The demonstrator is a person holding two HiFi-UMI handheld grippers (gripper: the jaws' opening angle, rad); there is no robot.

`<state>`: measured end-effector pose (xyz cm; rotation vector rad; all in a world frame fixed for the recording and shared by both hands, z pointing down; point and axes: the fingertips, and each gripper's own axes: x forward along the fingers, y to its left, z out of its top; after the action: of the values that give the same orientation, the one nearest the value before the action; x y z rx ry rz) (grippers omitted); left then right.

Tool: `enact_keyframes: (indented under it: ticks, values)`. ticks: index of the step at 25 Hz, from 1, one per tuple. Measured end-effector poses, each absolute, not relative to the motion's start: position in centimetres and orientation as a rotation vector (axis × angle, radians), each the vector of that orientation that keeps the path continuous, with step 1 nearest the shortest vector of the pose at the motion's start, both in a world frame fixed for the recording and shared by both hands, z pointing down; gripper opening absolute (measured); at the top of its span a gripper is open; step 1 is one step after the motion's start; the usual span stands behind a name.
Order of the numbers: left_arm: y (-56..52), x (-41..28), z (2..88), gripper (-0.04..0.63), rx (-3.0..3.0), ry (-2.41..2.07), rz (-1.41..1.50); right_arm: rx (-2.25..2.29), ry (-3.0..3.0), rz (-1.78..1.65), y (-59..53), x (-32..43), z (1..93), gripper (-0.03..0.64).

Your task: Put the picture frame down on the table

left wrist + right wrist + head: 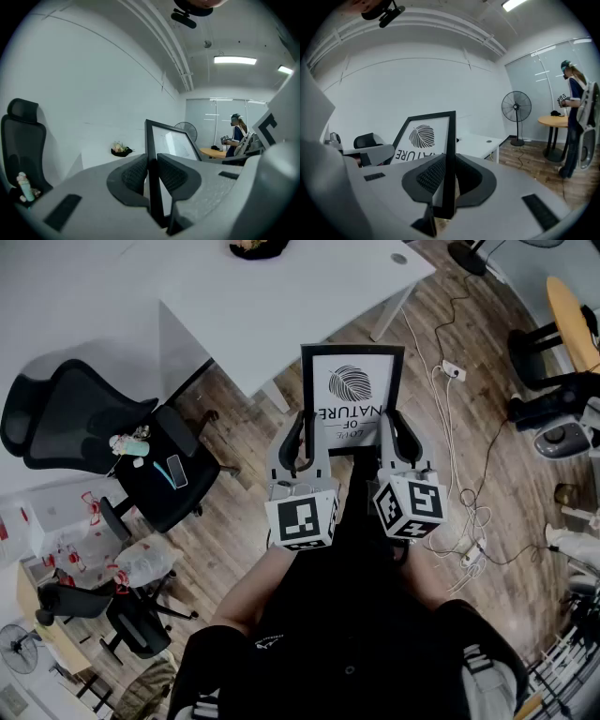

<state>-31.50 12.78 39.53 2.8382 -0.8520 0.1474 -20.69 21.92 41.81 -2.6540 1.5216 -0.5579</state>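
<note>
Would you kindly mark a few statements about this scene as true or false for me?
1. The left gripper and the right gripper both clamp the frame. True.
2. The frame lies flat on the table. False: both grippers hold it in the air.
3. The frame's print shows a leaf. True.
4. A fan stands on the table. False: the fan stands on the floor.
</note>
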Motion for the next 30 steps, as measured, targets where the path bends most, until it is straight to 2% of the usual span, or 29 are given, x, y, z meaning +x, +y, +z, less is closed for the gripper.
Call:
enact_keyframes:
  ticks: [4, 9, 21, 30]
  values:
    - [20.2, -39.3, 38.7, 0.071, 2.832, -0.813, 0.212, -2.665, 1.506, -0.611, 29.3, -28.5, 40.8, 0.064]
    - [26.8, -43.8, 37.8, 0.071, 2.835, -0.790, 0.167, -2.678, 1.503, -0.583, 36.3, -33.3, 39.8, 0.064]
    - [47.3, -45.8, 37.5, 0.071, 2.827, -0.670, 0.124, -2.747, 1.432, -0.529, 57.6, -35.9, 38.5, 0.064]
    - [51.3, -47.1, 35.3, 0.071, 2.875, -0.695, 0.072, -2.737, 1.452, -0.431, 61.6, -37.3, 36.2, 0.066]
